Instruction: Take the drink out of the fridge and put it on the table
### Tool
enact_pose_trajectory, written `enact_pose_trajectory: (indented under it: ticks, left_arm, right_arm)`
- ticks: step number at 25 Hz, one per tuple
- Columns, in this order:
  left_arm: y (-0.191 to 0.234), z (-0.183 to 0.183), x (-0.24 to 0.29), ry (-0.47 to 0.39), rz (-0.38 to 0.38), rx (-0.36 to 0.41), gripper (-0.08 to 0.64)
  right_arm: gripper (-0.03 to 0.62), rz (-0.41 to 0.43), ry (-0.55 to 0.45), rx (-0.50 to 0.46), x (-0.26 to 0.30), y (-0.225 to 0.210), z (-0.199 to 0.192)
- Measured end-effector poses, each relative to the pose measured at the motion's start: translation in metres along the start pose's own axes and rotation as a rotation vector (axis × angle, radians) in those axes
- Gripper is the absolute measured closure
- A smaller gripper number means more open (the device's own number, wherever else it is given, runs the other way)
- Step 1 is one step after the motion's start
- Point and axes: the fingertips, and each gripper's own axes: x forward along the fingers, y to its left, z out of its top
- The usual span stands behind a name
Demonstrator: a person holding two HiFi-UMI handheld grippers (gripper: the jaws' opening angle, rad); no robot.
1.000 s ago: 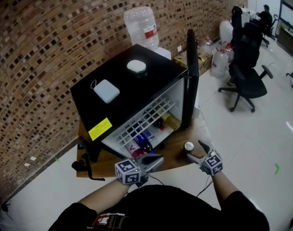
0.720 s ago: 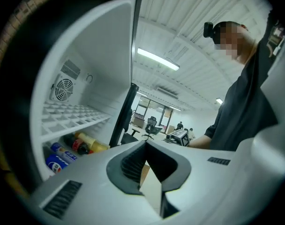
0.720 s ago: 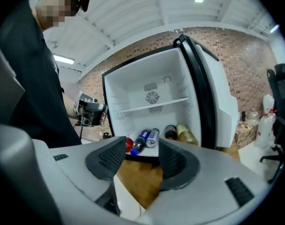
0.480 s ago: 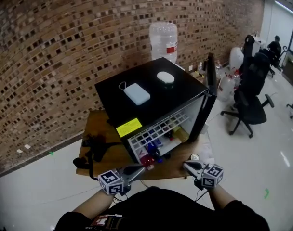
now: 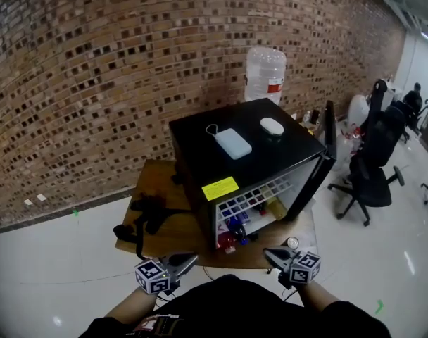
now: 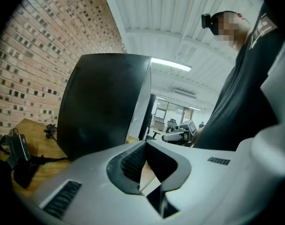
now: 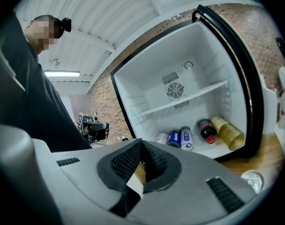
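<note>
**A:** Where does the drink can point(image 5: 292, 243) sit relative to the right claw point(image 5: 270, 253)?

**B:** It stands upright on the wooden surface point(image 5: 173, 234), just beside the claw's tips at about 2 o'clock in the head view, not touching them. In the right gripper view it shows low at 4 o'clock of the jaws, outside them. It is in front of the open mini fridge point(image 5: 196, 143), near the foot of its door point(image 5: 329, 136).

**A:** And the claw itself?

**B:** Its jaws are pressed together with nothing between them. The left claw point(image 5: 189, 259) is the same: its own view shows the tips meeting on nothing.

**A:** How many of each thing?

**B:** One can is out on the surface. Five drinks lie on the fridge floor. Three are cans point(image 7: 174, 138) on their sides. Two are bottles point(image 7: 227, 132), one dark with a red cap and one yellowish. Two things rest on the fridge top, a white power bank point(image 5: 232, 143) and a round white object point(image 5: 272, 126). One water jug point(image 5: 265, 76) stands behind the fridge at 12 o'clock. Some black gear point(image 5: 147, 213) lies on the surface at 9 o'clock of the fridge.

**A:** How are the arms held?

**B:** Both forearms come up from the bottom edge, low at the near rim of the surface. The left is at 7 o'clock of the fridge and the right at 5 o'clock. The claws angle inward, the left pointing toward 2 o'clock and the right toward 10 o'clock.
</note>
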Motion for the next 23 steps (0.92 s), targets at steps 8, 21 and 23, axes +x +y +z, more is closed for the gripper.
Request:
enact_pose_trajectory:
  ticks: [8,21,23]
  left_arm:
    - [0.000,0.003,-0.011,-0.021,0.002,-0.008,0.563]
    - [-0.005,0.005,-0.004,-0.022,-0.019,-0.010,0.563]
    - [-0.007,0.008,-0.004,-0.023,-0.025,-0.011,0.563]
  right_arm:
    - [0.603,0.027,0.080,-0.030,0.012,0.016,-0.014]
    - [0.603,-0.001,0.102,-0.036,-0.003,0.004,-0.026]
    - [0.603,-0.010,0.108,-0.038,-0.006,0.002,-0.027]
